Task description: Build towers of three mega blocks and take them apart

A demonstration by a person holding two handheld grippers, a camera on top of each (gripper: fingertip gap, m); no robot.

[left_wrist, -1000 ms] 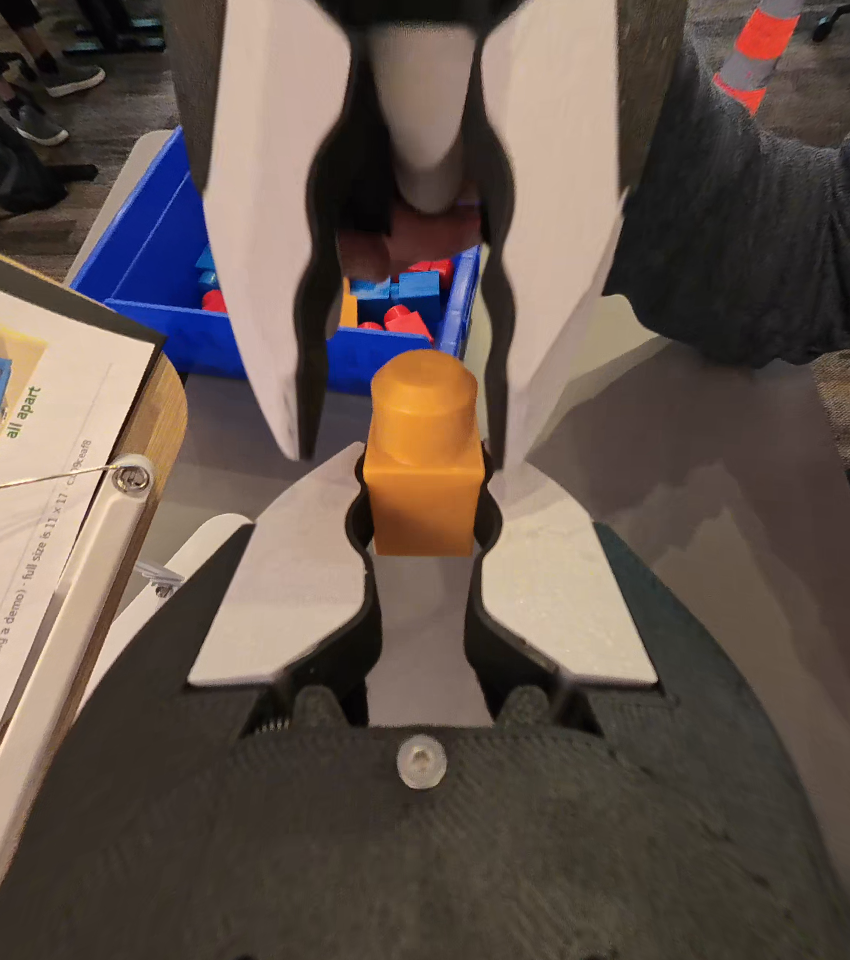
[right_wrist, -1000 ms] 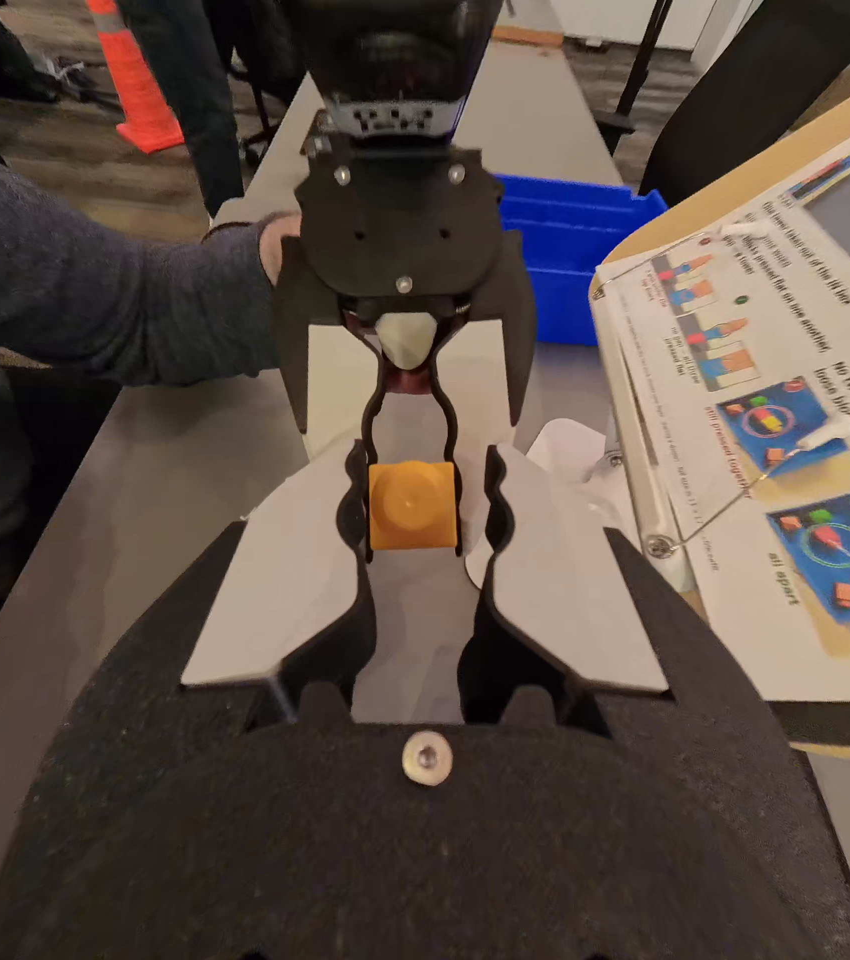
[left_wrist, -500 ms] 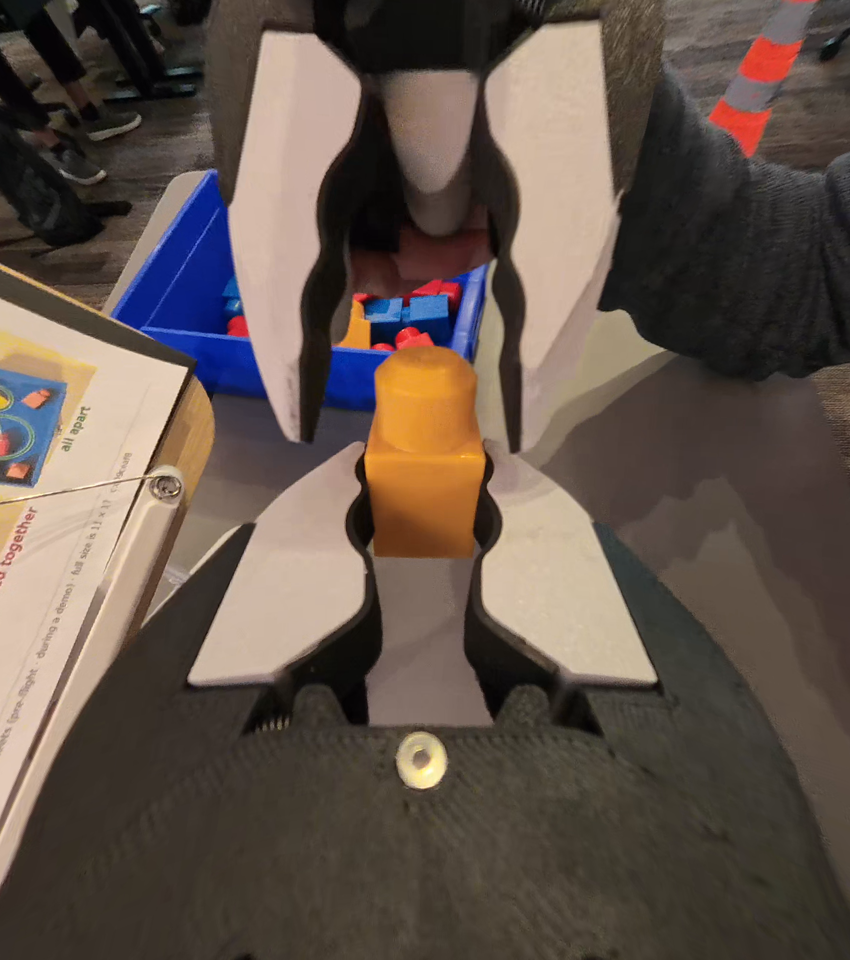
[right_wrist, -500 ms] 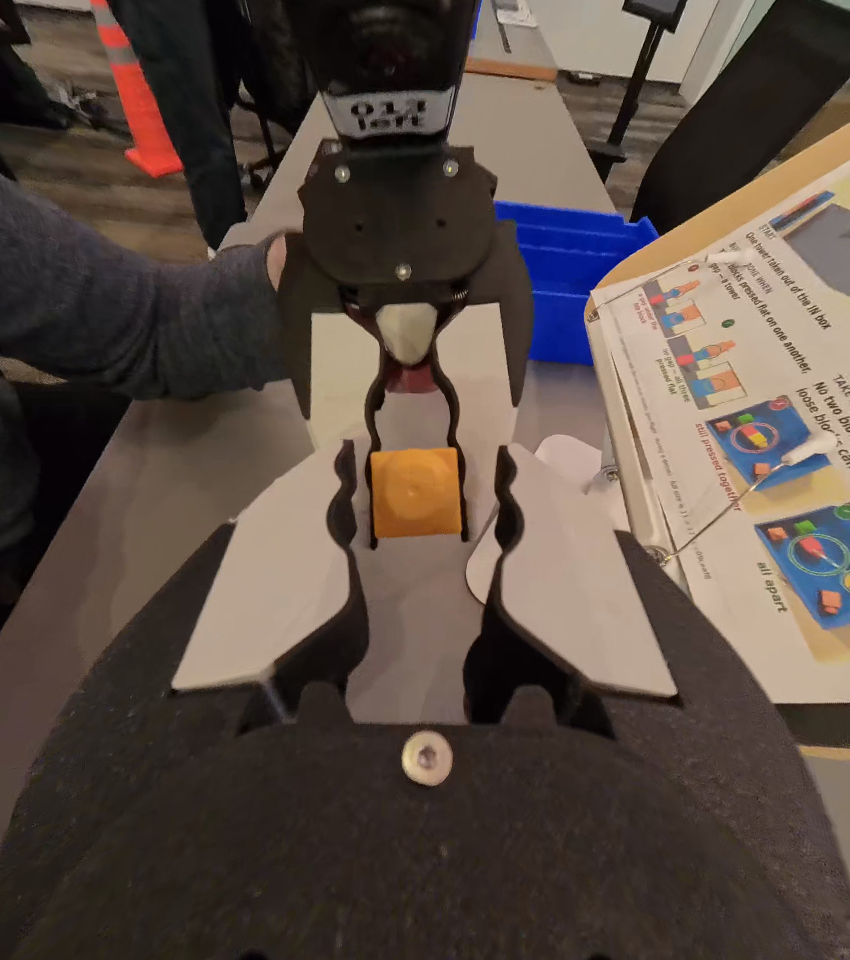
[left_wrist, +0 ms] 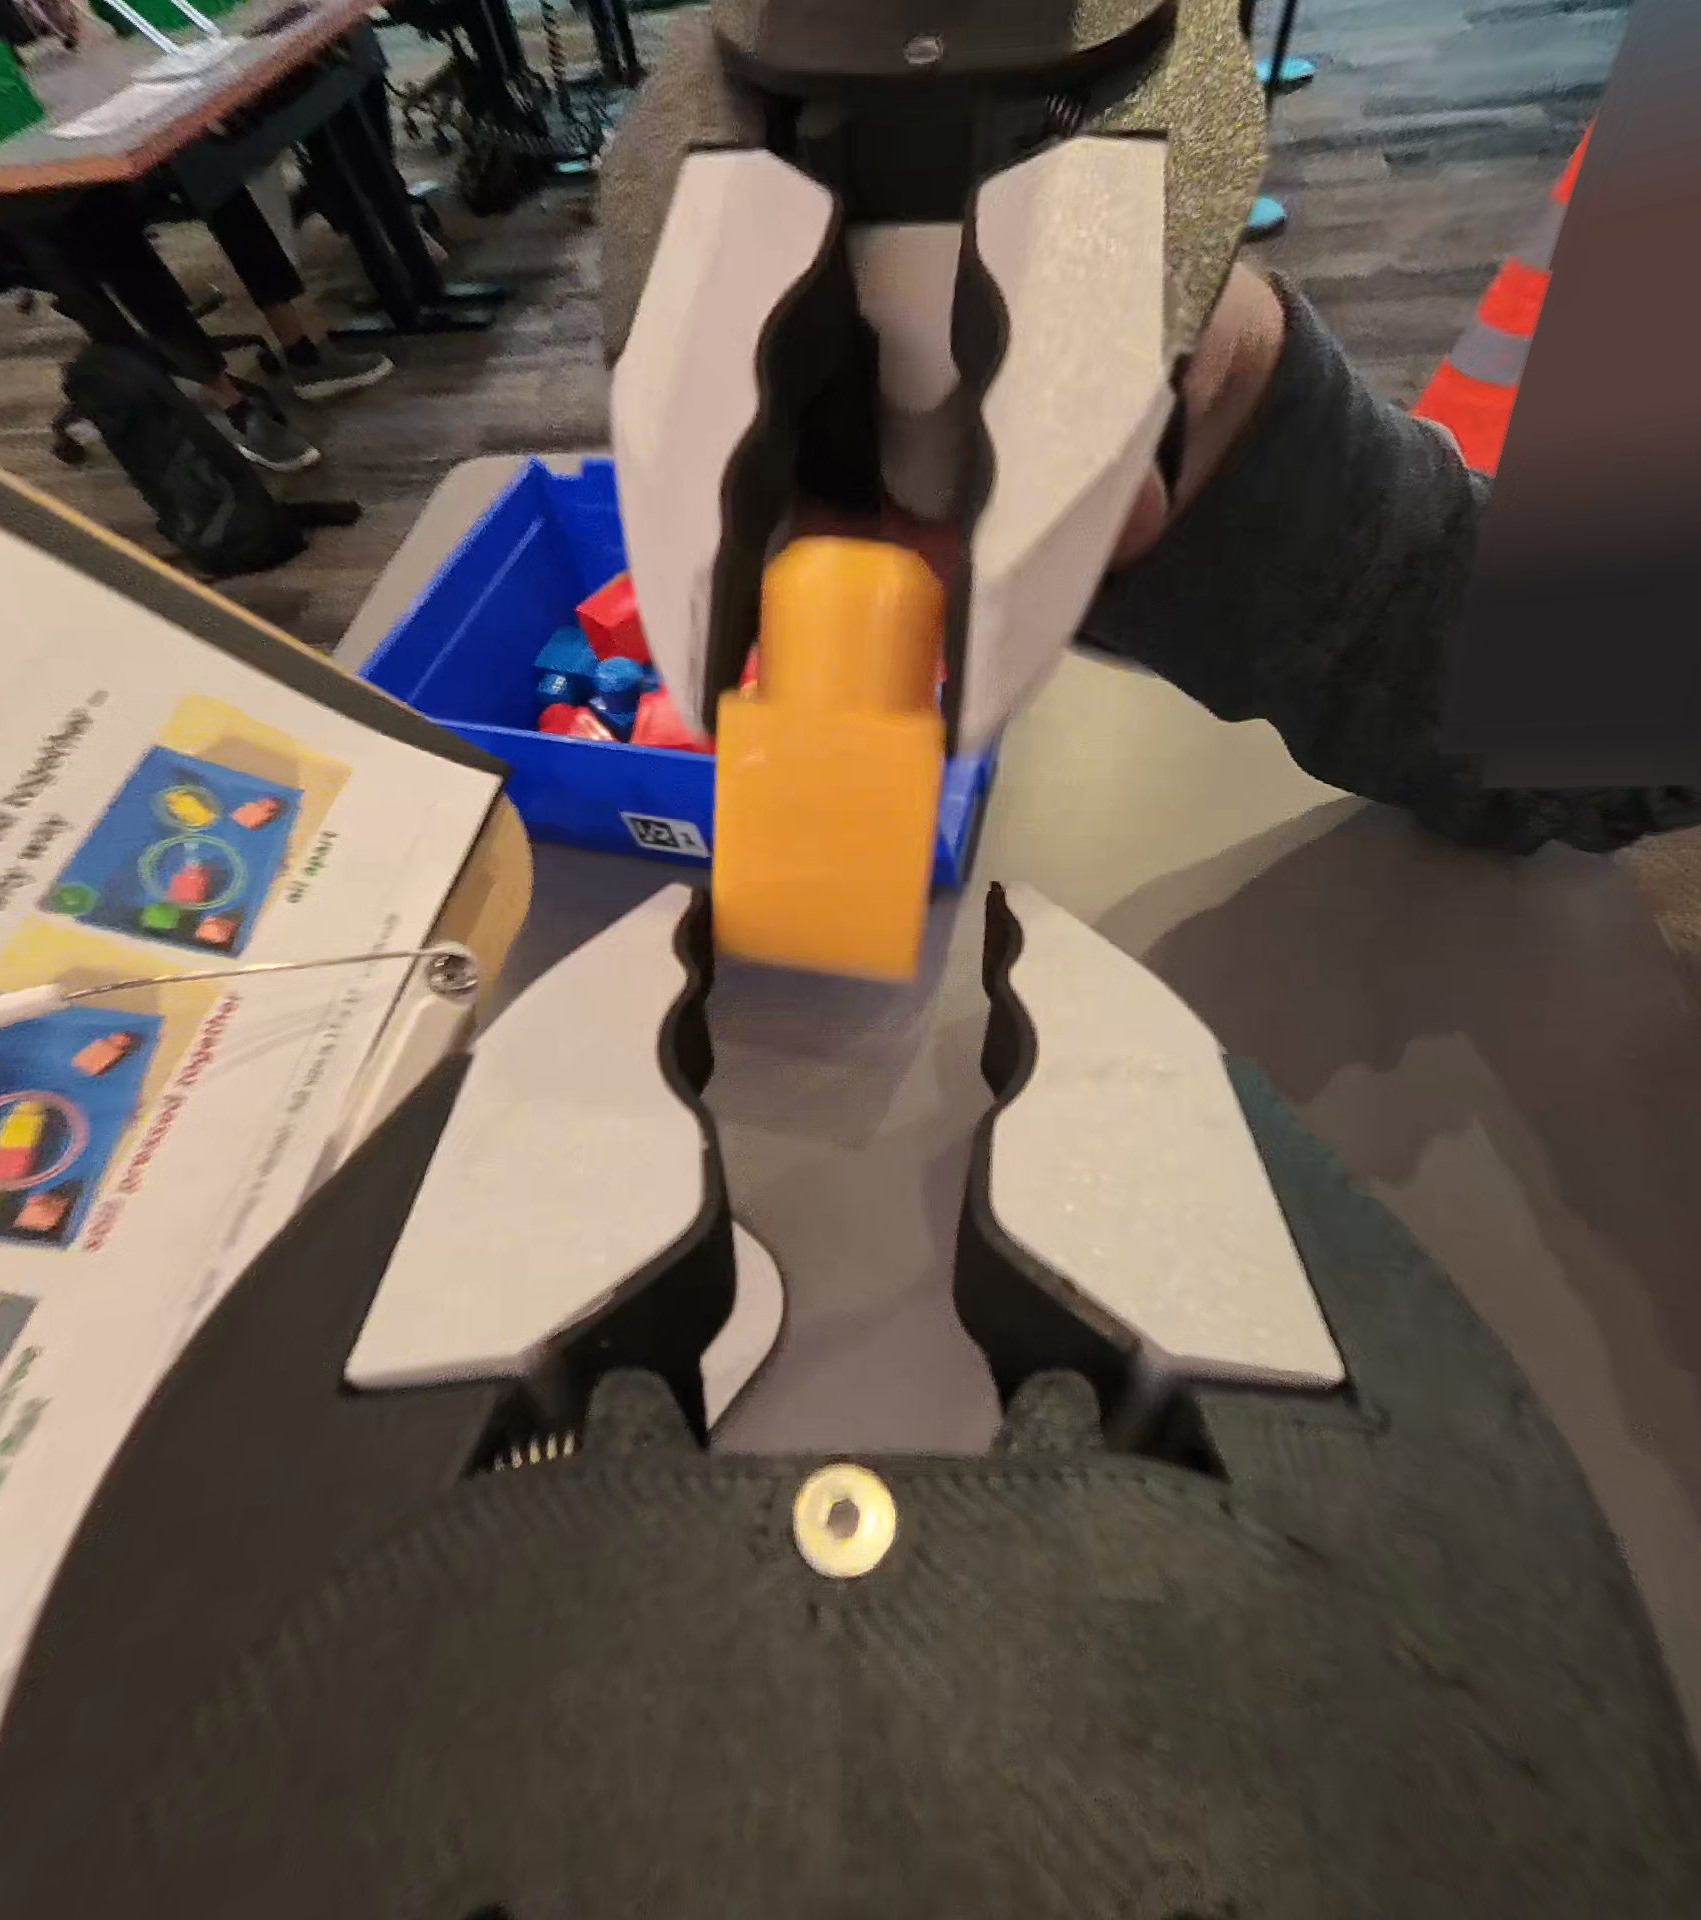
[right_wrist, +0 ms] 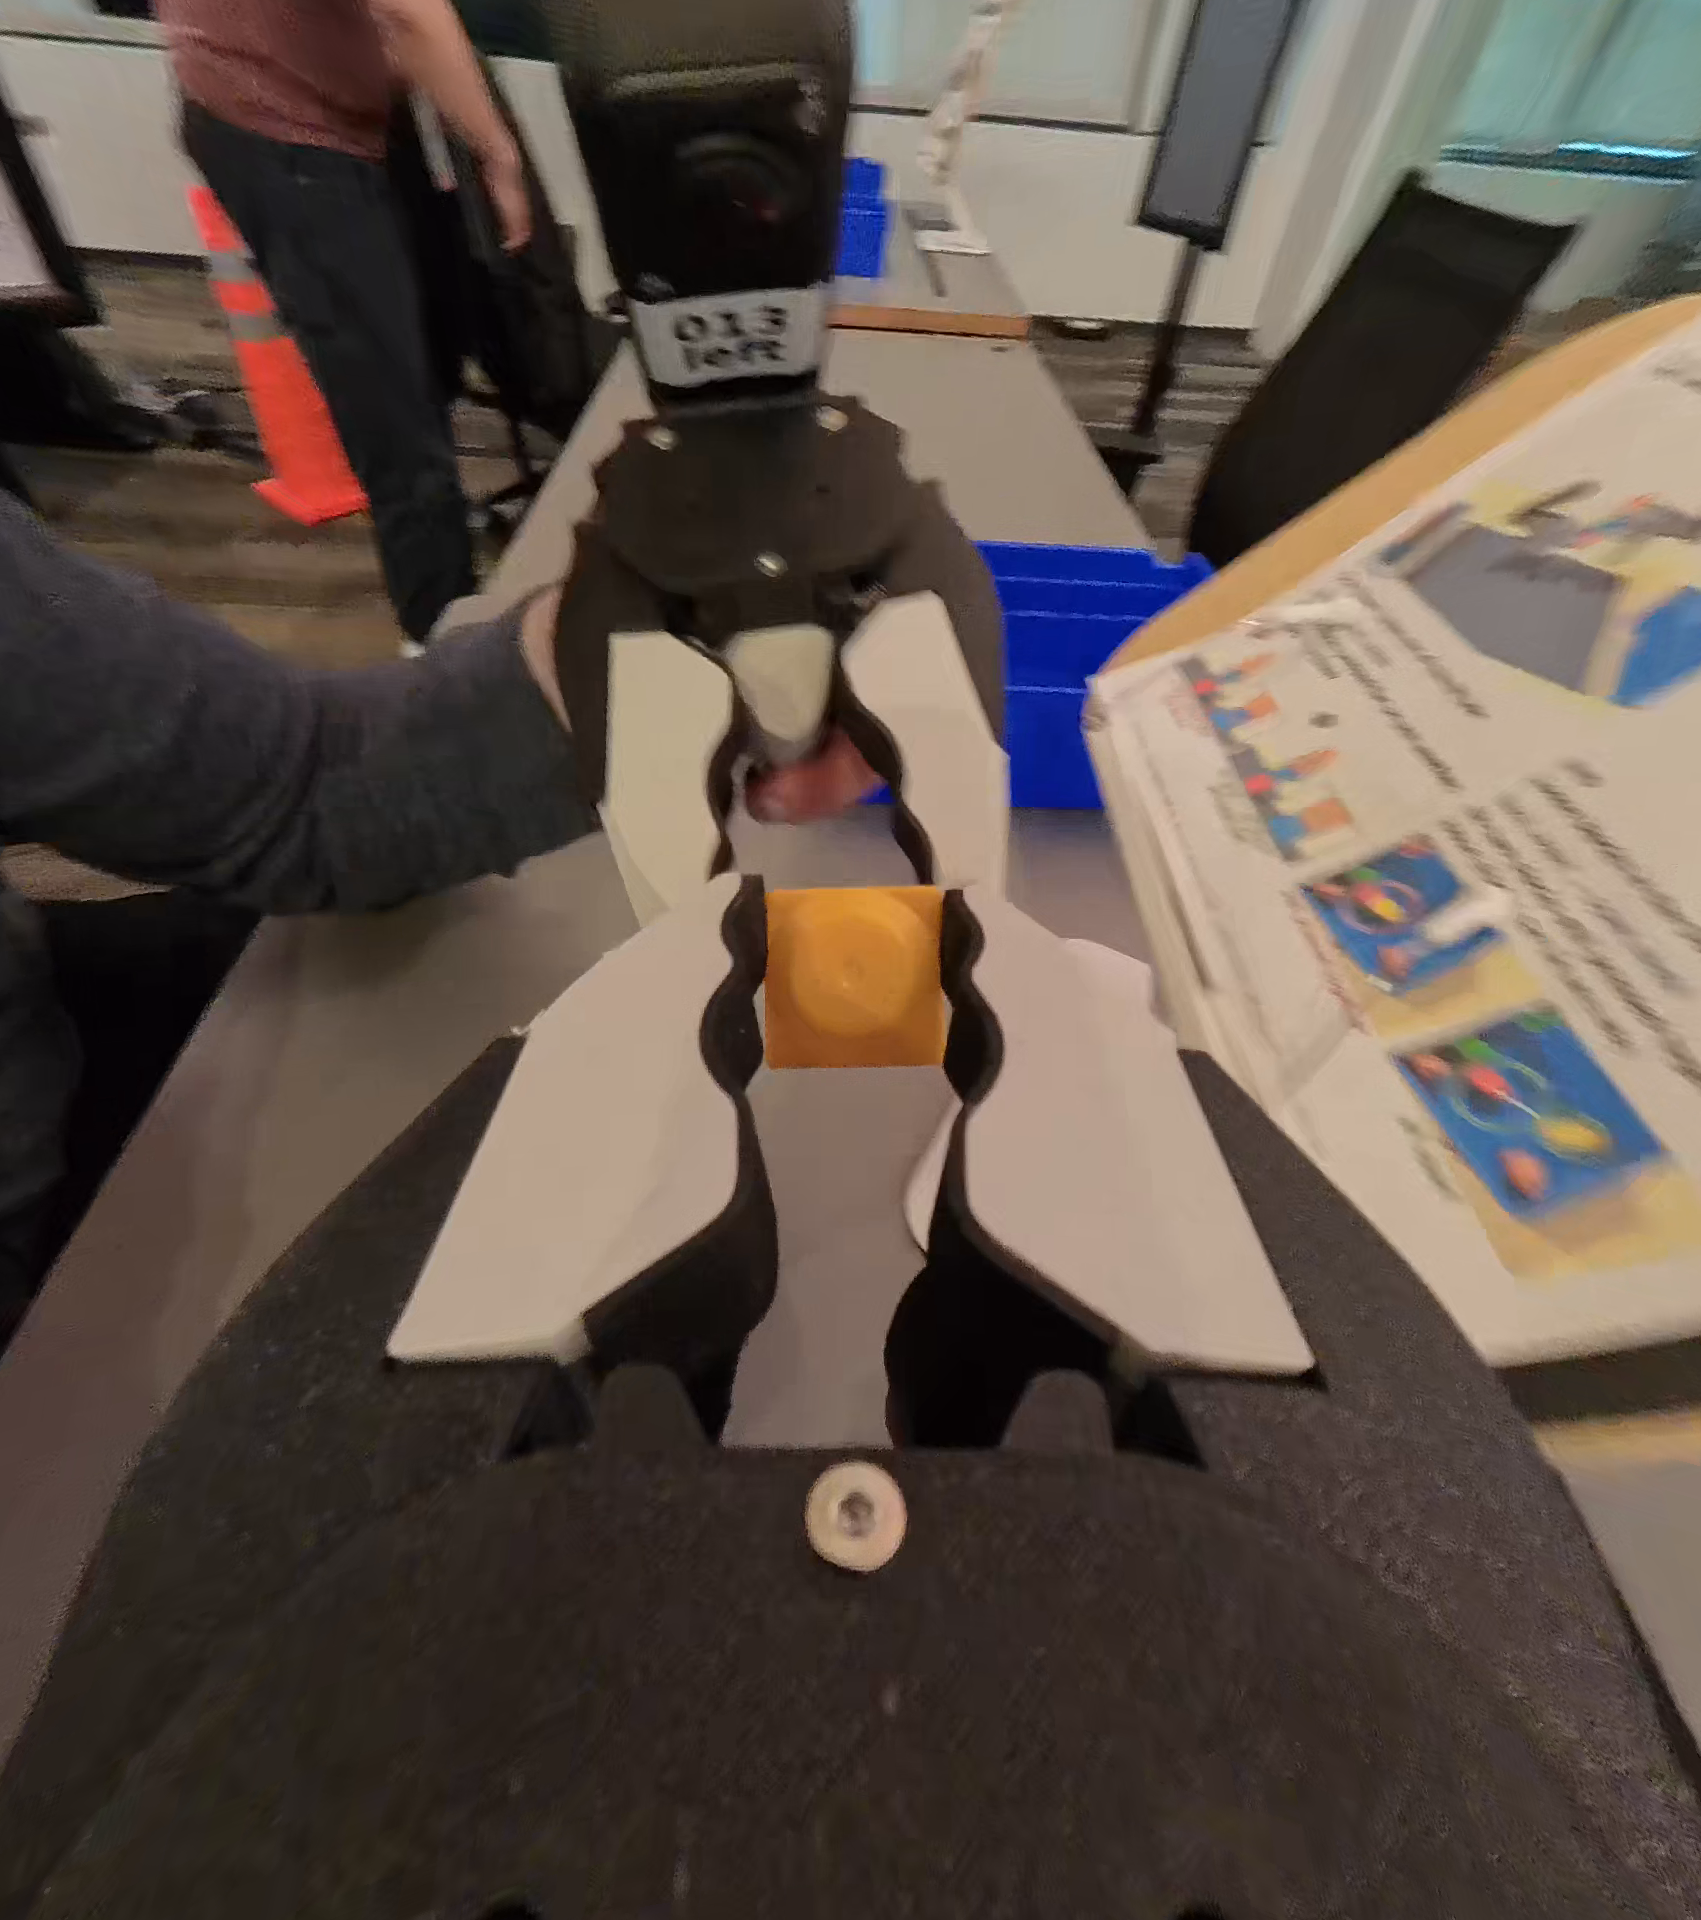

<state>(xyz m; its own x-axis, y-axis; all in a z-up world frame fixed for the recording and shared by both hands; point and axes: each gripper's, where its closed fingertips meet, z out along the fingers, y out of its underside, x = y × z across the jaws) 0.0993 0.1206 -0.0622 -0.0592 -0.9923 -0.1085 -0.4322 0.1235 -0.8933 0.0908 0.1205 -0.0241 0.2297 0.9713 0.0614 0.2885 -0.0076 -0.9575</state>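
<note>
Now the right gripper (right_wrist: 856, 977) has its fingers clamped on the orange block (right_wrist: 854, 979), stud up, just beyond the left gripper (left_wrist: 846, 935), whose fingers stand apart. Best carry it level above the counter (right_wrist: 326, 1039), grip firm.

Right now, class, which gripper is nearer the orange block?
Right. The right gripper is shut on the block's sides; the left gripper faces it, jaws open, not gripping.
</note>
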